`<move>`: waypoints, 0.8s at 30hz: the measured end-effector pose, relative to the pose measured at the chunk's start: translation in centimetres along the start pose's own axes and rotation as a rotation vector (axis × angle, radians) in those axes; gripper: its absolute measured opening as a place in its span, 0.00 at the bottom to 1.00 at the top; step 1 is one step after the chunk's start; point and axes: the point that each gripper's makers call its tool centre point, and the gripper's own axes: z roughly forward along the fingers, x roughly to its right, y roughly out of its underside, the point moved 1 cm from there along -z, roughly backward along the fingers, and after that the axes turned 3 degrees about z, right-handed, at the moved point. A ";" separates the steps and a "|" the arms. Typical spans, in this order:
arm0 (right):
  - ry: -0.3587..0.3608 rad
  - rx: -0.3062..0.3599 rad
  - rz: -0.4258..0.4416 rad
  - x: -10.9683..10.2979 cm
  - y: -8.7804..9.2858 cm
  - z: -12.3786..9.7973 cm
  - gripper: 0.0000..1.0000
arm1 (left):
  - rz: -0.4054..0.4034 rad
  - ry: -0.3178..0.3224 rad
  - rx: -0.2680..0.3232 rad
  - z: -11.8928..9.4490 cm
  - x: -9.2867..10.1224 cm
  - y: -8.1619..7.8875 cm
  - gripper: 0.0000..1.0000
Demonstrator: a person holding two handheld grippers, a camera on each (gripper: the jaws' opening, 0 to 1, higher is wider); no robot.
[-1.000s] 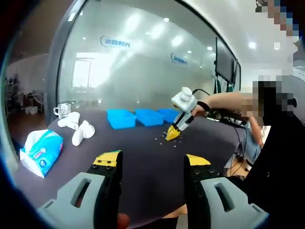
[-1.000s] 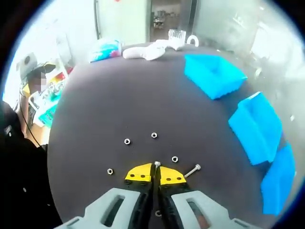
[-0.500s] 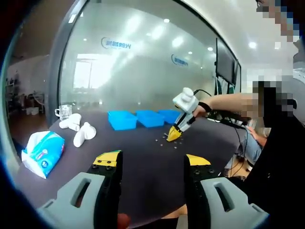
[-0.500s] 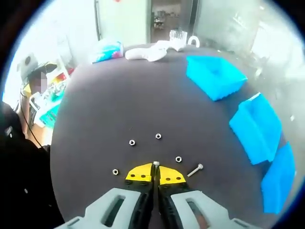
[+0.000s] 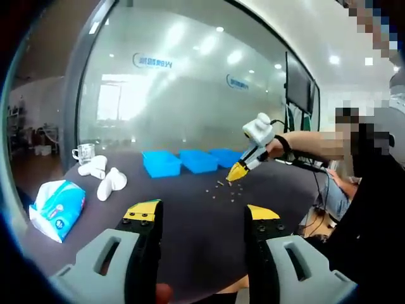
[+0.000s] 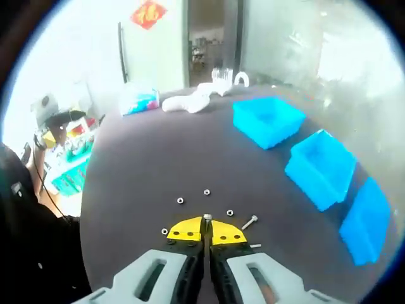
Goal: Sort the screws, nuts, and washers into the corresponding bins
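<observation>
The right gripper (image 6: 204,229) has its fingers closed on one small silver piece (image 6: 206,217), lifted clear of the dark worktop (image 6: 145,158). Just beyond the tips, several nuts (image 6: 180,201) and a screw (image 6: 249,221) lie loose. Farther off, three blue bins (image 6: 320,167) stand in a row; their contents cannot be made out. Sorting appears barely started. The left gripper (image 5: 200,214) is held wide open and empty, well back from the loose pieces.
</observation>
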 end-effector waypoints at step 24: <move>0.285 0.549 0.147 -0.4 1.8 -12.7 0.00 | 0.008 0.017 0.041 1.4 1.2 -2.2 0.51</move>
